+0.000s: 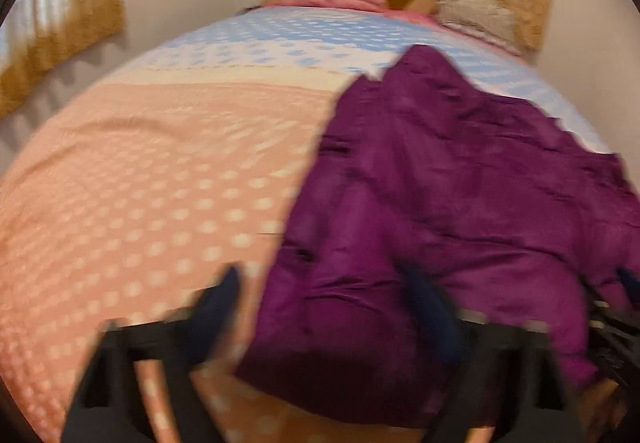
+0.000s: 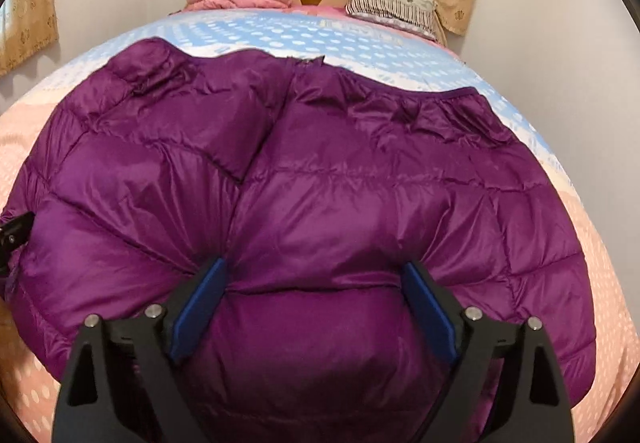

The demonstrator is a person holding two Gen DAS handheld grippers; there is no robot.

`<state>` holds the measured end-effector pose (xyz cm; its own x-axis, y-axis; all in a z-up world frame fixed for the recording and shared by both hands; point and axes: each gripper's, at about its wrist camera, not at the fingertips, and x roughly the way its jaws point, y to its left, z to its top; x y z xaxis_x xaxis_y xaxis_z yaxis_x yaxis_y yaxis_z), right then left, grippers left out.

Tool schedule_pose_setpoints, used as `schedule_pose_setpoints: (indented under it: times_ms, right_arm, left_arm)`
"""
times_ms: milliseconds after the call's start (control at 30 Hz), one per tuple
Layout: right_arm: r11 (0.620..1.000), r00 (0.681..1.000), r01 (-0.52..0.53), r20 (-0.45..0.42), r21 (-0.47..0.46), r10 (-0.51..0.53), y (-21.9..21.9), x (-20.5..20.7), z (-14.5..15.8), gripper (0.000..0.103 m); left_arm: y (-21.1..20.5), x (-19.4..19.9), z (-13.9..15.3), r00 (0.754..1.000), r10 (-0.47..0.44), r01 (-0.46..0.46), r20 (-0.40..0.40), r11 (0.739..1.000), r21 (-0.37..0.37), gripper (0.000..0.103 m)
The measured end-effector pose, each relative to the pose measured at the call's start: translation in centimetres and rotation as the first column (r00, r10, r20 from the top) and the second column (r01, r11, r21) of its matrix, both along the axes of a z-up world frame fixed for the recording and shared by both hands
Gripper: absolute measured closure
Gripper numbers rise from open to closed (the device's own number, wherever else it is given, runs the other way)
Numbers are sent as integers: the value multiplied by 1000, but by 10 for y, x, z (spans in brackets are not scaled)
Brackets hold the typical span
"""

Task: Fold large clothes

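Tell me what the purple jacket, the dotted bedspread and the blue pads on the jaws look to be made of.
Purple jacket: thin, glossy synthetic shell, probably nylon or polyester, with stitched, puffy quilted panels suggesting a down-type fill.
Dotted bedspread: matte woven cloth, likely cotton or a blend; no shine.
Blue pads: smooth, dull facing, probably rubber or foam, on black rigid plastic.

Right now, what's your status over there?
Both grippers, left and right, open. Purple puffer jacket spread on bed, unfolded. Nothing in the way.

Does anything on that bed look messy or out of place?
Only the purple puffer jacket: it lies rumpled on the dotted bedspread, its far edge bunched and uneven, one flap overlapping the middle. Both hand-held grippers, left and right, are open over its near edge. Nothing looks damaged.
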<state>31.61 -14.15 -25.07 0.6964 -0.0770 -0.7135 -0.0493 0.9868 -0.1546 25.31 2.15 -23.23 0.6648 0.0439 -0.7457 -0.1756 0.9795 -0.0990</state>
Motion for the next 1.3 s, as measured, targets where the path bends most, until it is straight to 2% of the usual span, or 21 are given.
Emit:
schedule_pose_setpoints:
  times_ms: [100, 167, 200, 267, 400, 567, 733, 867, 967, 1033, 1167, 1267, 1300]
  right_arm:
    - [1000, 1000, 2, -5, -1, -2, 1, 4, -1, 9]
    - [1000, 1000, 4, -6, -5, -4, 1, 5, 0, 9]
    - [1000, 1000, 6, -5, -9, -6, 2, 5, 0, 9]
    - [1000, 1000, 10, -7, -13, -10, 3, 5, 1, 9]
    - [999, 1000, 29, -7, -32, -29, 12, 0, -1, 9]
    - [999, 999, 34, 1, -36, -34, 30, -13, -1, 9]
    - [998, 998, -54, 17, -26, 54, 70, -31, 0, 10]
    - [987, 991, -137, 6, 83, 137, 68, -39, 15, 9]
    - [984, 988, -142, 78, 111, 134, 31, -58, 44, 9]
    - [987, 988, -109, 120, 122, 94, -4, -71, 59, 5]
    - [990, 985, 63, 150, 125, -81, -104, -92, 70, 4]
    - [970, 964, 206, 142, 125, -223, -170, -103, 64, 4]
    - [956, 954, 253, 127, 148, -272, -195, -109, 59, 4]
  left_arm:
    - [-7, 1, 2, 999, -33, 34, 8, 999, -32, 64]
    - [-12, -2, 6, 998, -51, 52, 21, 998, -19, 85]
    - [-16, -3, 8, 998, -56, 56, 27, 998, -7, 92]
    - [-21, -7, 16, 998, -48, 46, 48, 998, 41, 95]
    - [-19, -14, 31, 994, -39, 32, 97, 997, 77, 97]
    - [-1, -34, 48, 991, -29, 23, 130, 999, 46, 97]
    - [30, -61, 70, 985, 5, -21, 172, 995, 94, 98]
    - [39, -68, 93, 977, 17, -49, 212, 988, 144, 98]
    - [24, -73, 117, 963, -23, -28, 268, 982, 185, 98]
    - [-1, -73, 135, 949, -77, 4, 306, 973, 231, 98]
    - [-65, -69, 162, 912, -208, 95, 353, 945, 312, 98]
    - [-128, -64, 171, 870, -339, 191, 358, 901, 390, 98]
    - [-156, -62, 168, 850, -392, 225, 351, 874, 430, 98]
